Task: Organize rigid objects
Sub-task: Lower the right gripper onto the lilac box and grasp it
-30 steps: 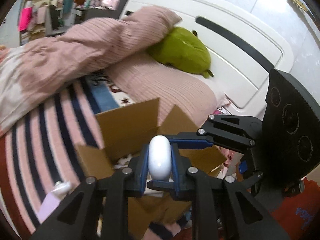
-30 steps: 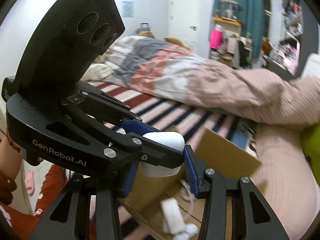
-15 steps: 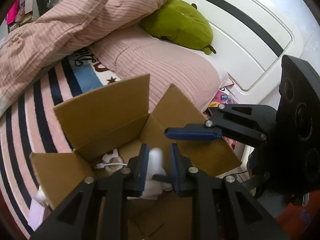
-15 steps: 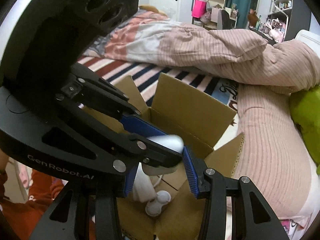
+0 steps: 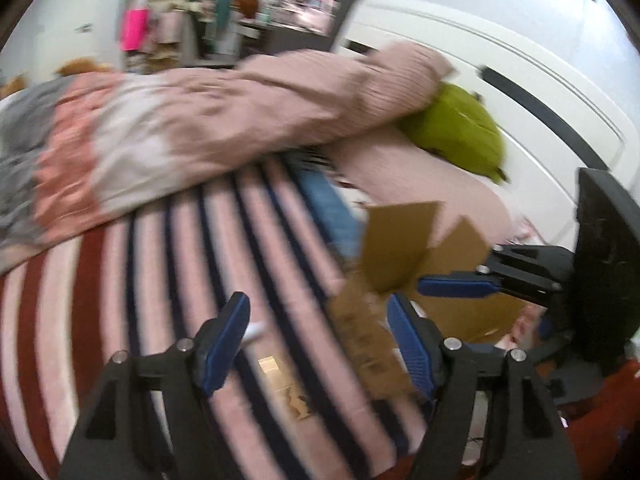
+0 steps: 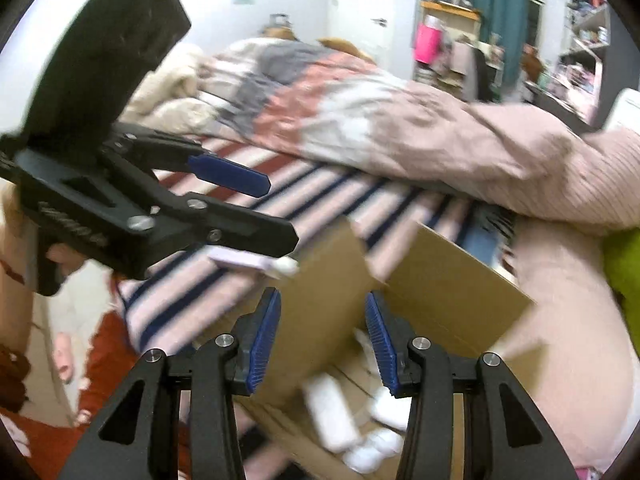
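A: Left wrist view: left claw wide, empty. Open brown cardboard box just right of its fingers, on the pink striped bedsheet.

B: Right wrist view: right claw wide, empty. White rigid items lie inside that box, under the claw.

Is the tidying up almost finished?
Partly. Some white objects already lie in the cardboard box. Nothing is in hand: the left gripper and right gripper both have open, empty fingers. Still left: a pale tube-like item lying on the striped bedspread beside the box.
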Demonstrator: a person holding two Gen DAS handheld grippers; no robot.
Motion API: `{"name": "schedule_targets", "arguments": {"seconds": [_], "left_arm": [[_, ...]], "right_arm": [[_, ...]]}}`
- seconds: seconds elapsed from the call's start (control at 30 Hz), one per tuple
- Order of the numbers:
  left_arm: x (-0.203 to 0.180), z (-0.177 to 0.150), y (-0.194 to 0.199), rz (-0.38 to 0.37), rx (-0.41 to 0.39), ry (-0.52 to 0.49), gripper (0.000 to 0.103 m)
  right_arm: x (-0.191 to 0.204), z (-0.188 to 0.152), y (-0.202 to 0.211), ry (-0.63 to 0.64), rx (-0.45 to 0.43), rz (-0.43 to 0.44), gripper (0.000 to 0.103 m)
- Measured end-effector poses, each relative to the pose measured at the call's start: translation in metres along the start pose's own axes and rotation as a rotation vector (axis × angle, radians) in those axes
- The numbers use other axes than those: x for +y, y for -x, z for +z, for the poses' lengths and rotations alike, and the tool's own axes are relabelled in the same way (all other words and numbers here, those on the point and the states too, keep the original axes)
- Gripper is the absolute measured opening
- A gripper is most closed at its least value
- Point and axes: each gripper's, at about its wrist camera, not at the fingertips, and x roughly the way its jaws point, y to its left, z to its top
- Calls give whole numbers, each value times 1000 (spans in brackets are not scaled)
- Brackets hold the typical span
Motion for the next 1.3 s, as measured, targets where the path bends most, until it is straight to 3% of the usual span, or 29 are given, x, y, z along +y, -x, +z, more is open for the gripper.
{"name": "schedule_targets", "arguments": {"seconds": [0.2, 0.33, 0.43, 0.6, 0.73, 0.8, 0.9, 1.03, 1.3], "left_arm": [[72, -45, 30, 158, -50, 101, 72], [107, -74, 32, 208, -50, 138, 72], [128, -96, 29, 234, -52, 173, 72], [151, -125, 15, 241, -19, 206, 72], [163, -138, 10, 225, -12, 249, 72], [167, -142, 8, 222, -9, 267, 72], [170, -142, 5, 235, 1, 268, 72], [174, -140, 3, 231, 0, 277, 72], [178, -141, 6, 243, 4, 282, 72]], "right_arm": [[75, 33, -38, 89, -22, 137, 53], [113, 36, -78, 109, 42, 209, 57], [133, 31, -116, 91, 109, 226, 72], [123, 15, -178, 13, 159, 134, 75], [99, 6, -208, -35, 151, 41, 77], [90, 5, -219, -51, 132, 11, 83], [81, 5, -226, -91, 112, 17, 88], [80, 5, -234, -134, 116, 109, 89], [99, 9, -250, -87, 125, 47, 98]]}}
